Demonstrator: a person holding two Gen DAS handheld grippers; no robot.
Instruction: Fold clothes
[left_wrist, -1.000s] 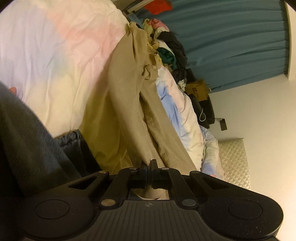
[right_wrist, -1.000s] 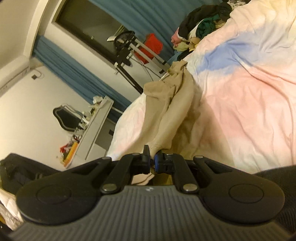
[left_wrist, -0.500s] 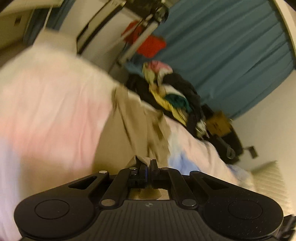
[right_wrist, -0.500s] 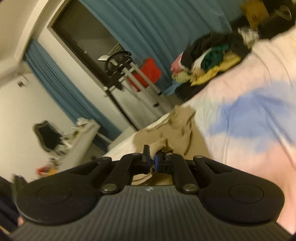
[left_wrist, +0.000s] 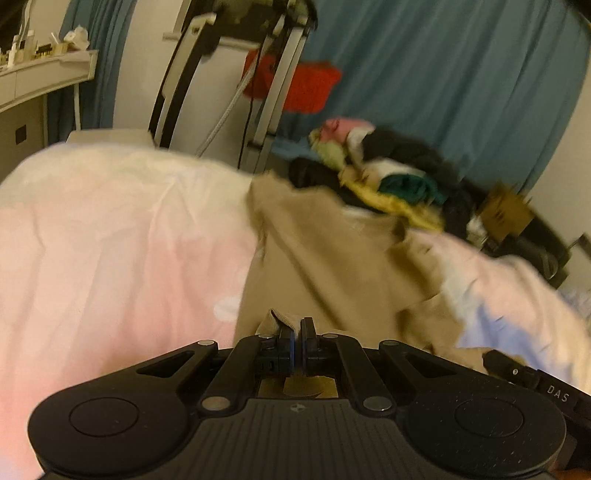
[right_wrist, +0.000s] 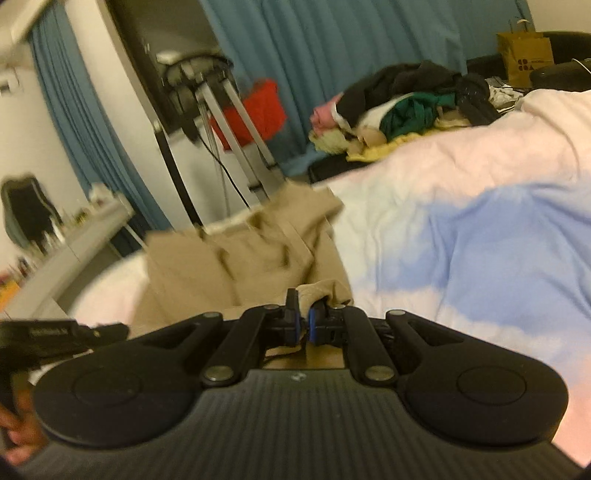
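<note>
Pastel pink, white and blue duvet (left_wrist: 110, 240) spreads under both your grippers. Ahead of them the tan trousers (left_wrist: 332, 258) lie stretched away across it, toward the clothes pile (right_wrist: 406, 107) at the far edge. Your left gripper (left_wrist: 297, 341) is clamped on a tan hem, and your right gripper (right_wrist: 303, 317) is pinched shut on another bunched corner.

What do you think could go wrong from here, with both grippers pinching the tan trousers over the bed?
Each grip looks thin: the left gripper and right gripper pinch only a small tab of the tan trousers, so an edge might slip out mid-fold. The far end lies bunched close to the heap of clothes, and could snag or drag into it. Creases may also get folded in.
</note>
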